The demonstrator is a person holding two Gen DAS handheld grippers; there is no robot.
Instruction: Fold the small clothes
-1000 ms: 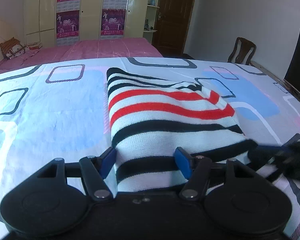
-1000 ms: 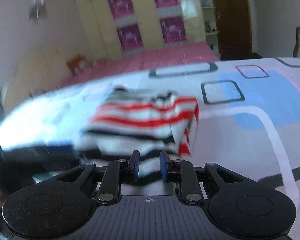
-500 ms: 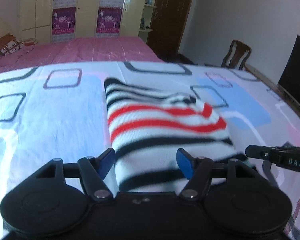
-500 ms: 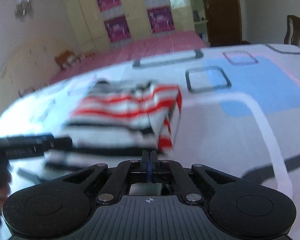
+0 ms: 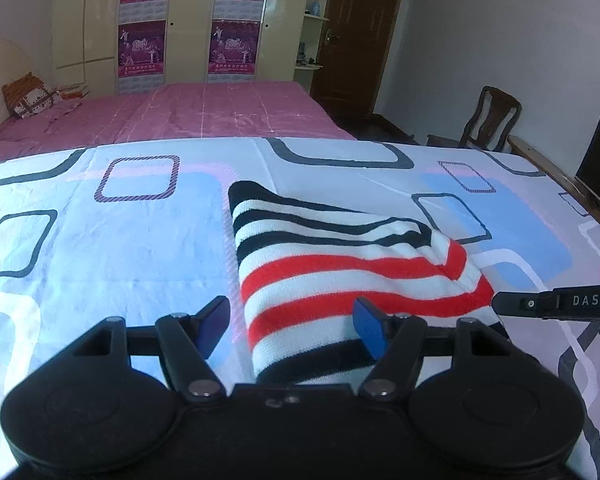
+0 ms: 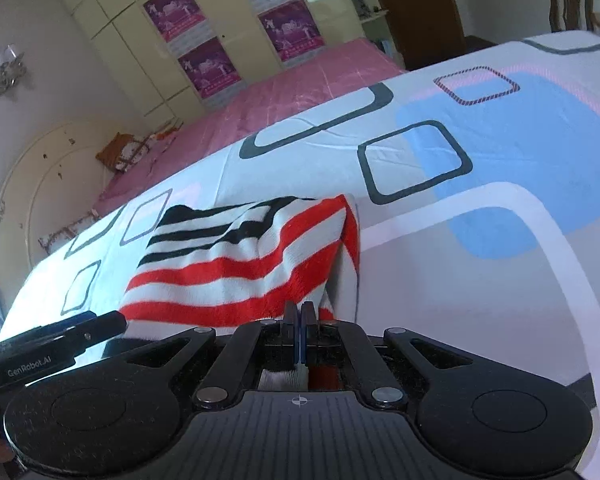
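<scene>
My left gripper [image 5: 292, 330] stands open over the folded black, white and red striped knit sweater [image 5: 340, 276] on the patterned bedsheet [image 5: 112, 248]. My right gripper [image 6: 299, 316] has its jaws fully closed at the sweater's near edge; whether they pinch fabric I cannot tell.

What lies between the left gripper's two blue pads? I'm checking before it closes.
In the left wrist view, the near end of the striped garment lies between the open left gripper's pads, nearer the right one; patterned sheet fills the rest.
</scene>
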